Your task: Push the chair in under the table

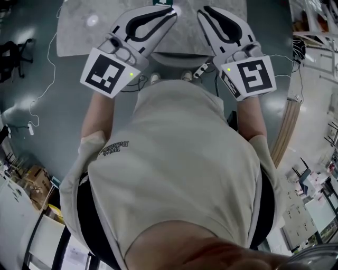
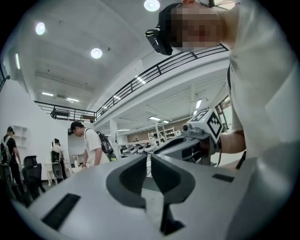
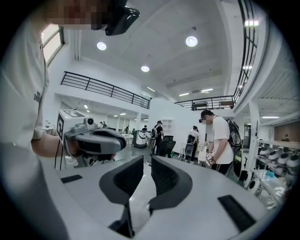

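Observation:
In the head view I look straight down my own torso. Both grippers are raised in front of it, over the near edge of the grey marbled table point(image 1: 79, 31). A pale curved part of the chair point(image 1: 171, 59) shows just below that edge, between my hands; the rest is hidden. The left gripper point(image 1: 171, 10) point(image 2: 149, 159) is shut and empty. The right gripper point(image 1: 203, 10) point(image 3: 146, 161) keeps a thin slit between its jaws, with nothing in it. Neither gripper touches the chair or the table.
A power strip point(image 1: 200, 70) with cables lies on the shiny floor by my shoes point(image 1: 155, 78). Wooden boards point(image 1: 288, 126) lean at the right and cardboard boxes point(image 1: 34, 182) sit at the lower left. A person with a backpack point(image 3: 220, 140) and others stand far off.

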Tool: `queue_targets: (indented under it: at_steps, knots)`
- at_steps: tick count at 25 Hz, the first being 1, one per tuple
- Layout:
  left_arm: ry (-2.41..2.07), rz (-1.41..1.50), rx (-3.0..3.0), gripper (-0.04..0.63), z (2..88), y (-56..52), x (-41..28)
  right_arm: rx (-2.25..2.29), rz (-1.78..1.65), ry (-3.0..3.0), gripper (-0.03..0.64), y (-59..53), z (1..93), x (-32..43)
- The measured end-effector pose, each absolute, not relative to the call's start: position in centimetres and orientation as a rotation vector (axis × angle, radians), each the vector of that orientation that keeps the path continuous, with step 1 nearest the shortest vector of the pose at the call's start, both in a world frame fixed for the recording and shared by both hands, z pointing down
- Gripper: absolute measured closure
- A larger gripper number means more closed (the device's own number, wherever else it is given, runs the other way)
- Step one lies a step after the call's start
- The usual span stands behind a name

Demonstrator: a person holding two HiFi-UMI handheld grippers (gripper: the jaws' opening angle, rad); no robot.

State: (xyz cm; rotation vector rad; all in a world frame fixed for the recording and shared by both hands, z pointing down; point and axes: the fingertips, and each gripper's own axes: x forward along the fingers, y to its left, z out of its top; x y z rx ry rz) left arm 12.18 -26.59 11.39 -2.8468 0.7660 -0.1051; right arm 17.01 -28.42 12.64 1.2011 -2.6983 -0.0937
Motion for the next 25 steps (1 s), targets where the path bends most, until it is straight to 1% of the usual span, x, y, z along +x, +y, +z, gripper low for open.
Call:
queue_targets:
  at_steps: [5,11,18,25]
  knots:
    - [0.783,-0.193,-2.776,0.57,11.0,-26.3,12.5,1.212,-0.146,-2.767,0.584,-27.2,9.7,17.1]
    - [0.765,-0.318,-2.693,0.58,11.4,-25.4,11.4,1.19,-0.156,-2.803,0.607,-25.6,9.3,15.9]
    - [0.858,-0.252,-2.697,0.584,10.3,-25.1,10.0,1.18,-0.218,-2.806,0.607,-24.8,9.3,15.6]
    - [0.866,-0.266,-2.731,0.584,10.7,-25.0,10.0,1.216,-0.178,-2.817,0.607,-25.2,8.7,15.8]
